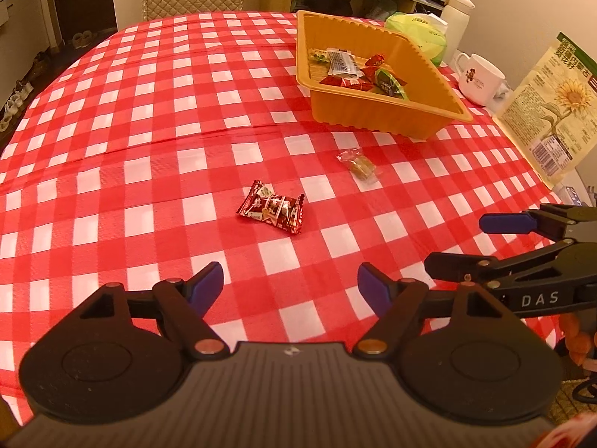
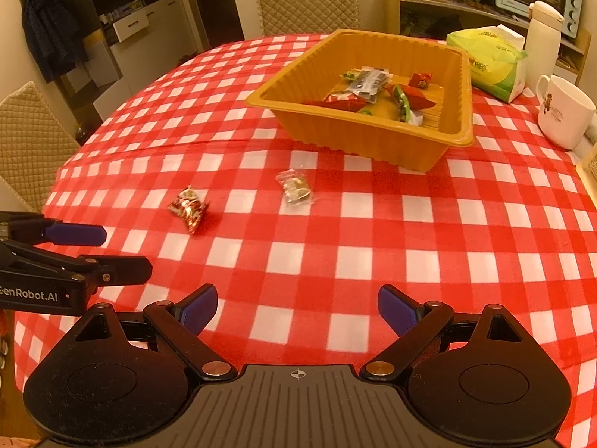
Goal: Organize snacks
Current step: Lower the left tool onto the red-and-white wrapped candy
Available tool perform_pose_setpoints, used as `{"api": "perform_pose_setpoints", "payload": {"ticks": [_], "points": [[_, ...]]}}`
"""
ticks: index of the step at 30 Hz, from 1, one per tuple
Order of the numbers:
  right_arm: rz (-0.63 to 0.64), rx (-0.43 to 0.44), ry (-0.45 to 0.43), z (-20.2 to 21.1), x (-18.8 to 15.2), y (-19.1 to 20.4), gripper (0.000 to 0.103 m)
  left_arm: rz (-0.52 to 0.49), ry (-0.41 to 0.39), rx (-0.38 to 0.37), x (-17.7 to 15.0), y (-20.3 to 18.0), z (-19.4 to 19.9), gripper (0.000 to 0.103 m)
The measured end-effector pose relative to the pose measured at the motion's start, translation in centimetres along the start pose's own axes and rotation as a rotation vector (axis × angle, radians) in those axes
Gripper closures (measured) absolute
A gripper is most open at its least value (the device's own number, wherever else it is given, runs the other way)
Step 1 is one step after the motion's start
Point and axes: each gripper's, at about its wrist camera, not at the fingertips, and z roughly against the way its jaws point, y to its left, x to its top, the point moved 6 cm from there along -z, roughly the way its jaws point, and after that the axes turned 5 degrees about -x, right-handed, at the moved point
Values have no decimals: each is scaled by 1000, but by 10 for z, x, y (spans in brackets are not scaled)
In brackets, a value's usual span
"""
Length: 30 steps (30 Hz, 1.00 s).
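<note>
We've got the left tool (image 1: 290, 288) and right tool (image 2: 297, 310) both gaping, nothing between them. The red candy (image 1: 271, 207) and clear-wrapped sweet (image 1: 359, 164) lie on the desk (image 1: 149, 149), just short of the orange tray (image 1: 377, 112). They look light and crinkly: pinch across the body. The clear wrapper's contents are hard to read.

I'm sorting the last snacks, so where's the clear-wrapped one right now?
The clear-wrapped snack lies on the checked cloth just in front of the orange tray, with the red candy to its left in both views.
</note>
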Motion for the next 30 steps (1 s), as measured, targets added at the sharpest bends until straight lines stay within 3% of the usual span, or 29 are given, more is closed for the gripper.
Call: {"api": "perform_pose_setpoints", "payload": {"ticks": [13, 30], "points": [[-13, 8, 4, -17, 18, -23, 11, -13, -15, 19, 21, -2, -40, 34], [-43, 11, 13, -24, 23, -38, 11, -50, -4, 28, 40, -4, -71, 53]]}}
